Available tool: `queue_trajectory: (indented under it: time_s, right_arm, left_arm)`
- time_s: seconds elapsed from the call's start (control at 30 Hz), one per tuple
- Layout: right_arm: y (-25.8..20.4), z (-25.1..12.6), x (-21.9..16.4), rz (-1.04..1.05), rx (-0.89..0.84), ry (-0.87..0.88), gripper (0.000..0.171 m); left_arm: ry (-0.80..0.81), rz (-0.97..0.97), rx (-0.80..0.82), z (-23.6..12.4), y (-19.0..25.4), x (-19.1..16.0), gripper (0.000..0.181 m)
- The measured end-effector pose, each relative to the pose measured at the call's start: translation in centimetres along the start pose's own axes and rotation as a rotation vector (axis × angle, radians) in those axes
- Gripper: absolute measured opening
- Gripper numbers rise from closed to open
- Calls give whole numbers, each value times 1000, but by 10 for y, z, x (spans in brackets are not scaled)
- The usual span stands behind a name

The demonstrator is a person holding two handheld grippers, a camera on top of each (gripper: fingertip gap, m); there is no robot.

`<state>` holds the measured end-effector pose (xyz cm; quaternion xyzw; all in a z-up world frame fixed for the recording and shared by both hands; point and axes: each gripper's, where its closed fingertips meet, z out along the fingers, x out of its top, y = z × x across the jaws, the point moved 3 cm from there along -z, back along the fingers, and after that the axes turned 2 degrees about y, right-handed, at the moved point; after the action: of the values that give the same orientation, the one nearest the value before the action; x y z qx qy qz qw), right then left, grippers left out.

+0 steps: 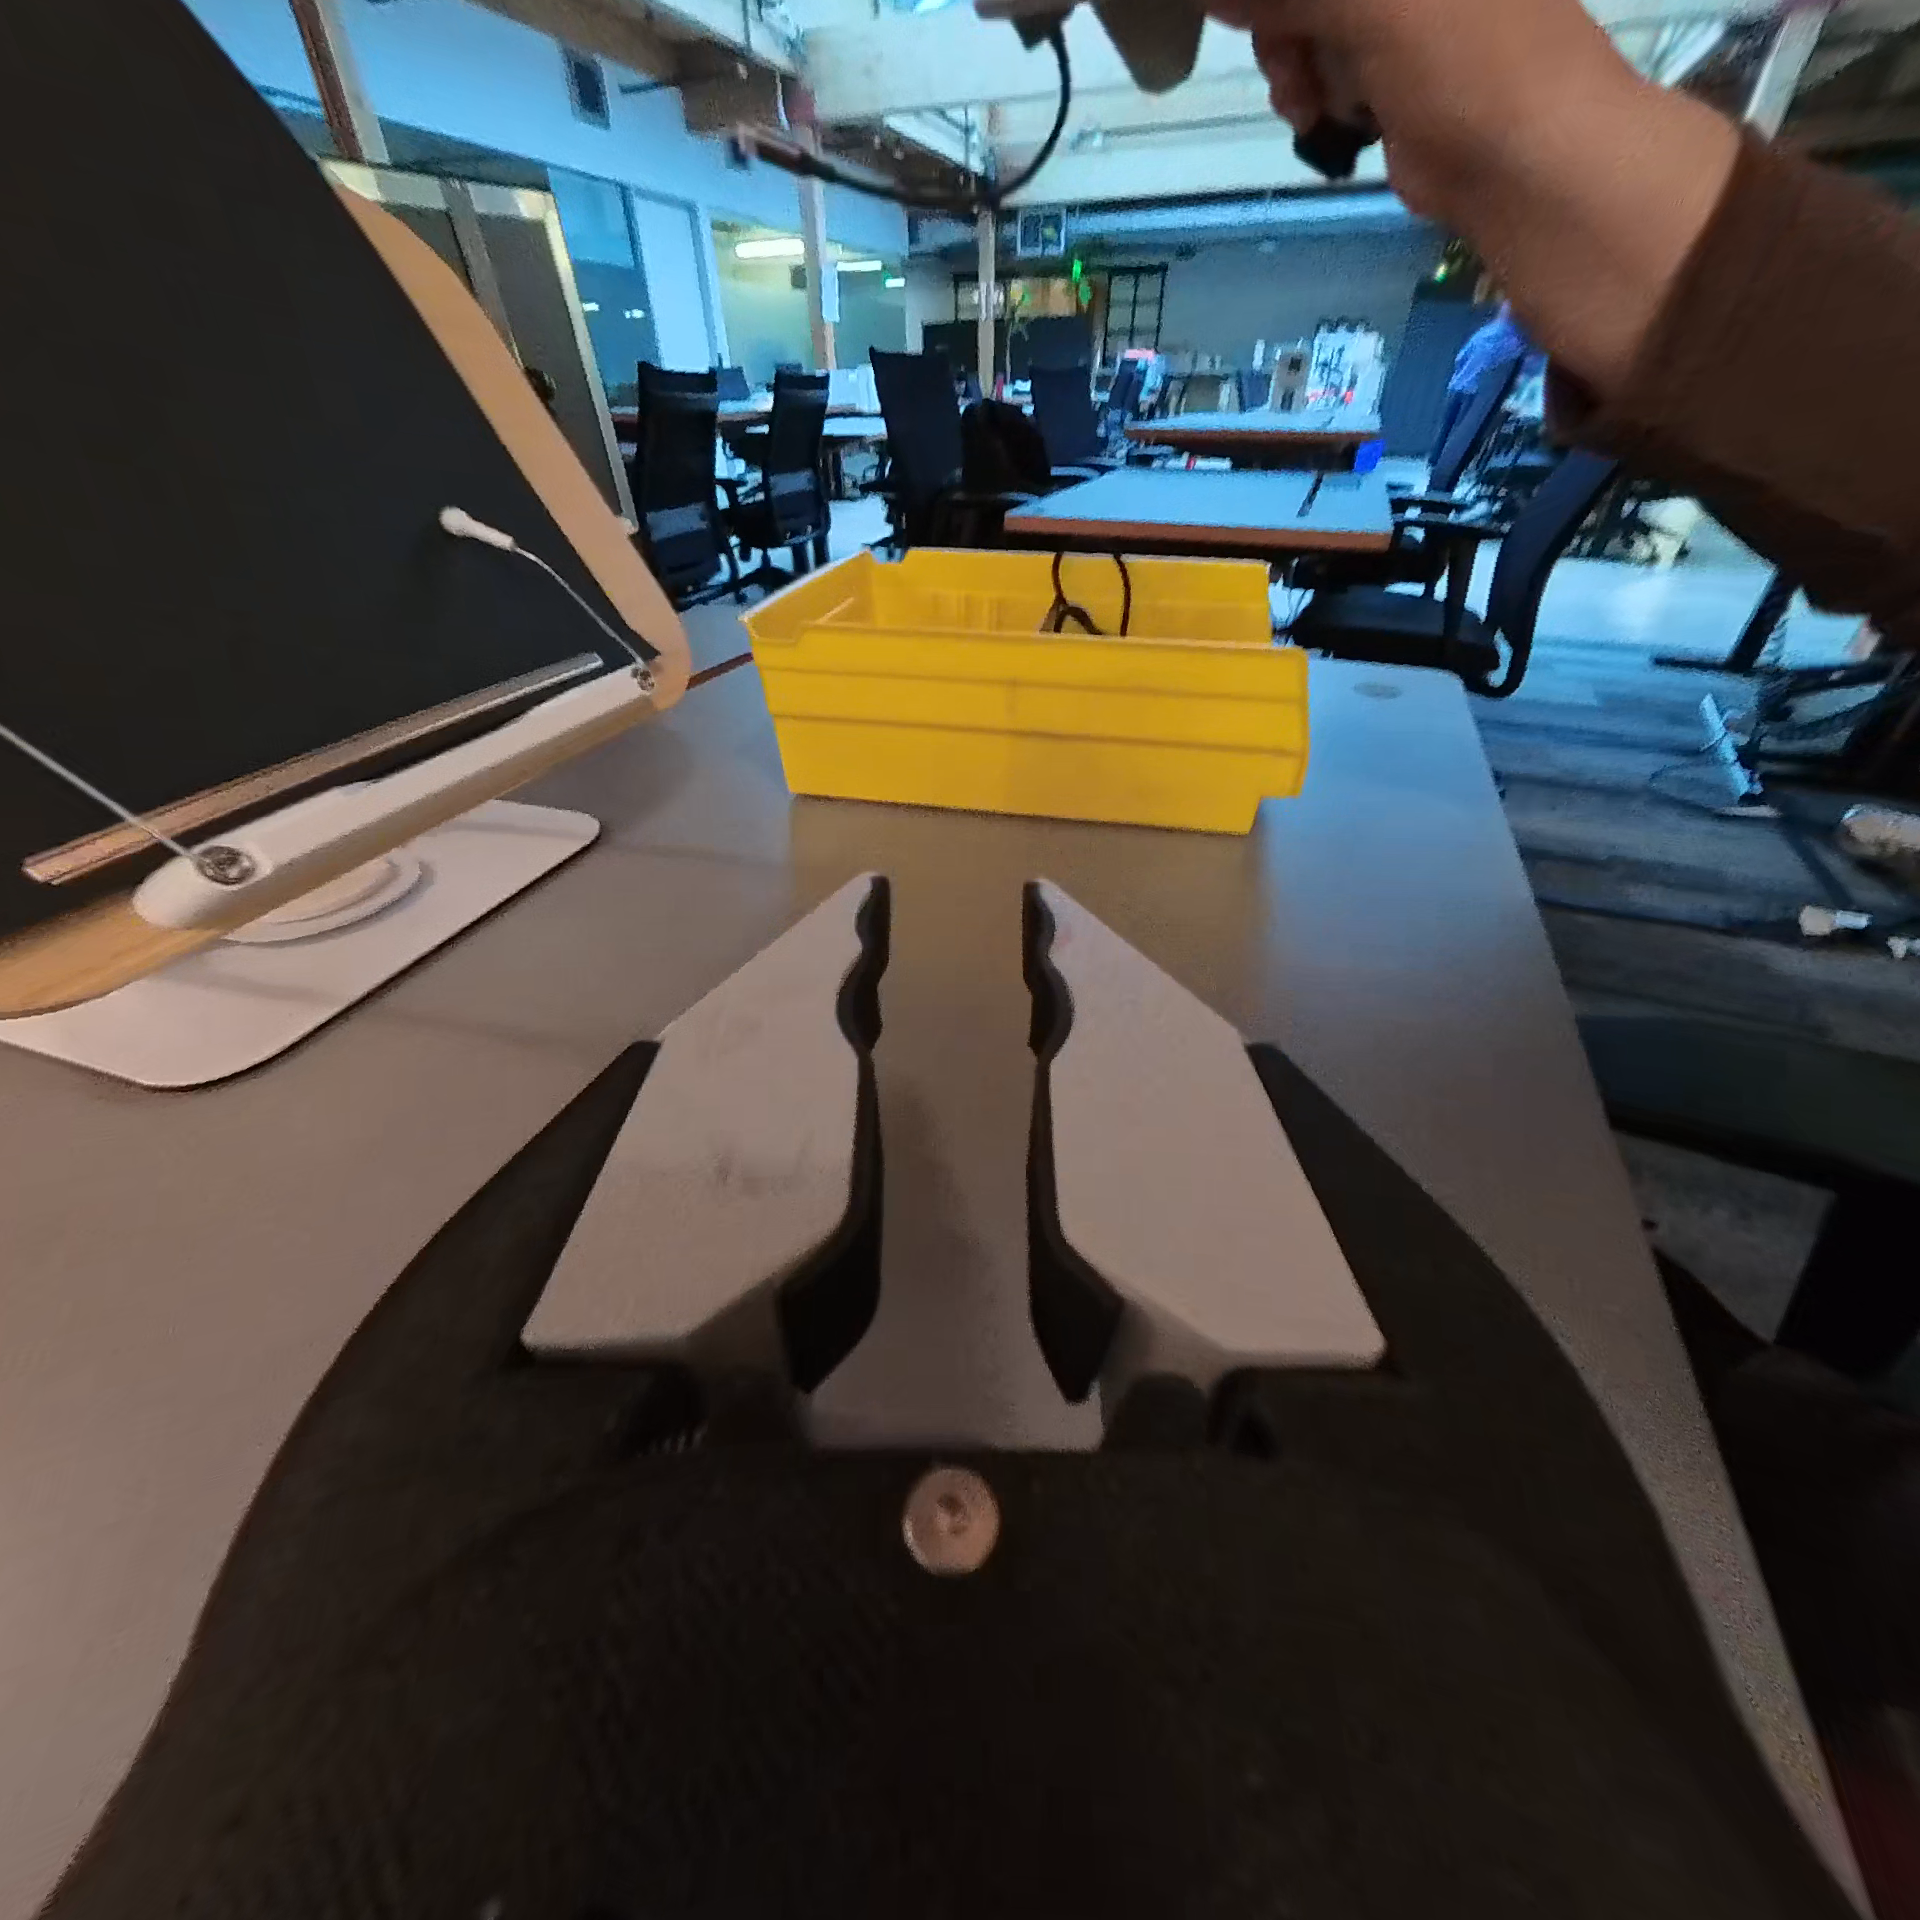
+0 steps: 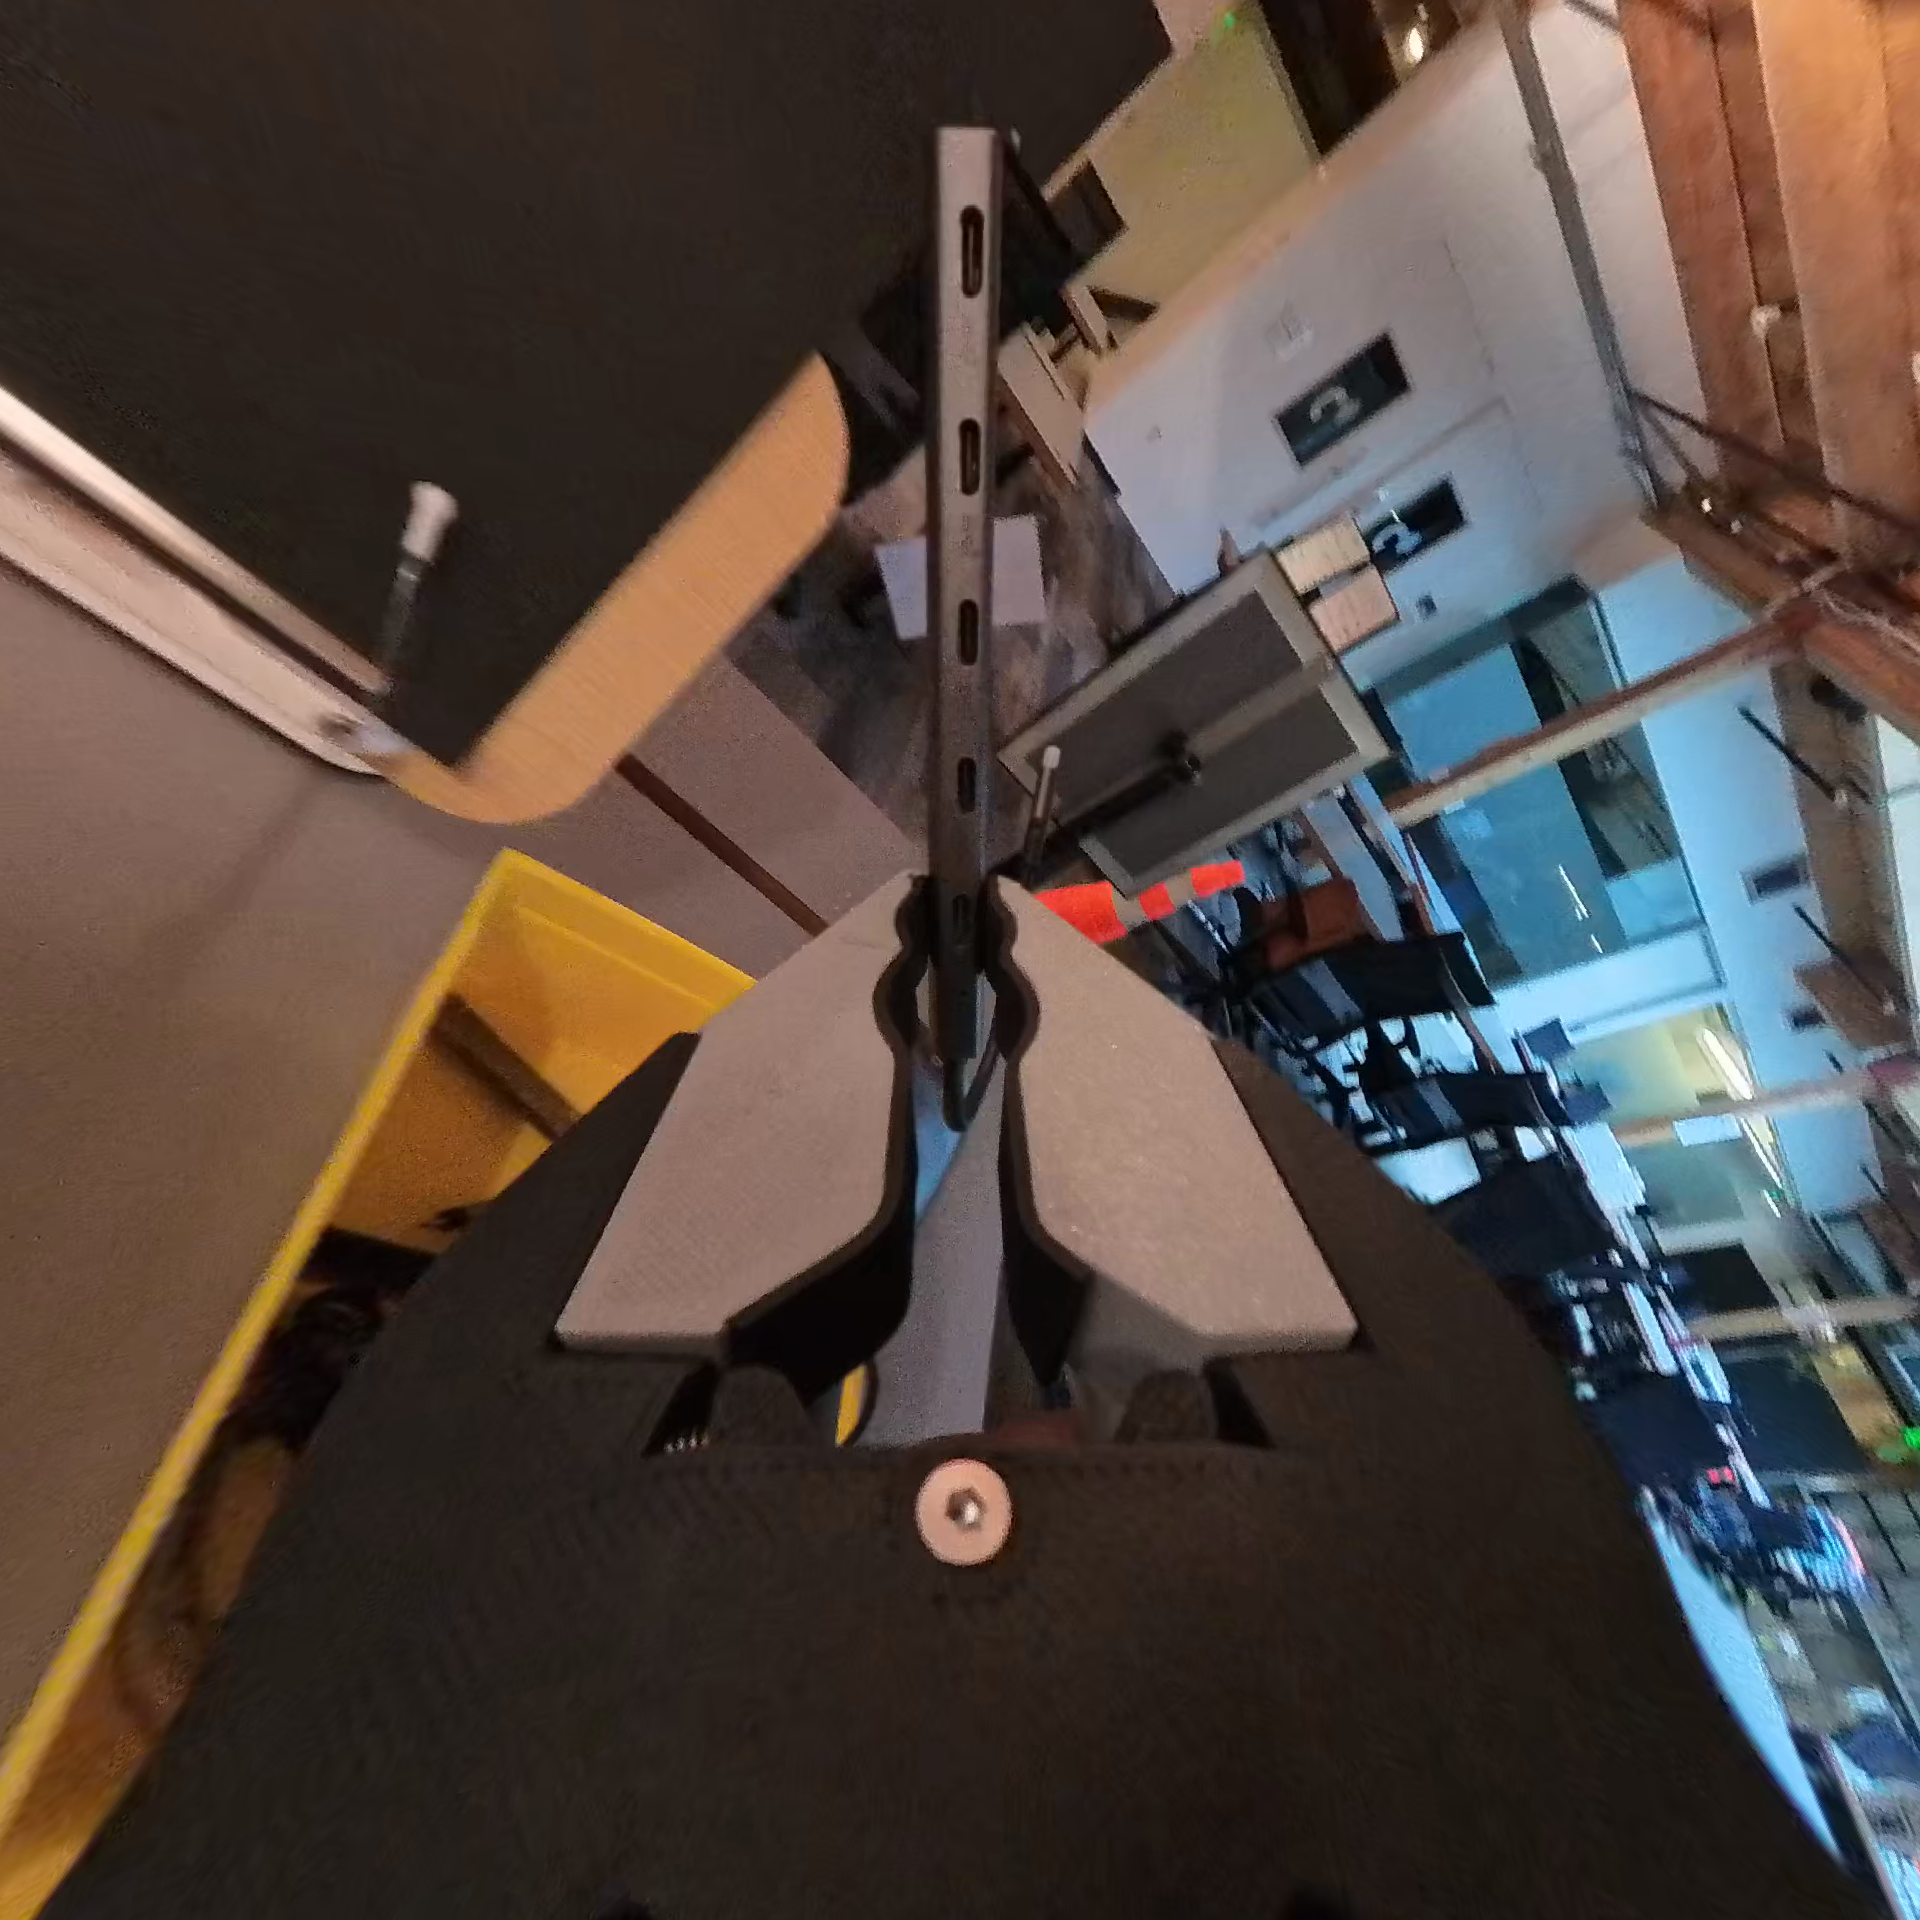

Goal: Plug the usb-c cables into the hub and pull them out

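here right hand-held gripper [image 2: 958,940] clamps hub [image 2: 964,540]; left hand-held gripper [image 1: 956,914] empty, parted.

Hub [image 2: 961,582]: slim dark grey bar, row of oval ports along narrow edge, all empty; held edge-on, sticking straight out fwd from right gripper [image 2: 958,935], clamped at near end, short black lead curling out below. Cables [image 1: 1086,603]: black loops poking up from yellow bin [image 1: 1023,727] on table, unplugged
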<state>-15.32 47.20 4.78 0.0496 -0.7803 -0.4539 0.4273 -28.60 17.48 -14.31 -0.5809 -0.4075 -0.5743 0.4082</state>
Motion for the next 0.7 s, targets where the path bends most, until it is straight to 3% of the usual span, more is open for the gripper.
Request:
queue_trajectory:
  time_s: [0.13, 0.3, 0.4, 0.47, 0.5, 0.7]
  right_arm:
    - [14, 31, -42, 38, -43, -80, 7]
    - [-11, 72, -93, 65, 14, -179, 7]
    - [-50, 94, -137, 87, 180, -349, 11]
    - [-78, 98, -162, 94, 315, -449, 28]
    - [-85, 98, -170, 85, 339, -471, 24]
    - [-78, 76, -154, 175, 345, -351, 20]
  left_arm:
    - [-48, 49, 24, 4, 0, -8, 20]
    - [-81, 54, 32, 7, -1, -15, 19]
    - [-93, 53, 36, 8, -3, -18, 19]
    - [-100, 56, 39, 8, -3, -20, 19]
    - [-102, 55, 39, 8, -3, -20, 19]
    - [-127, 46, 28, 11, -3, -26, 19]
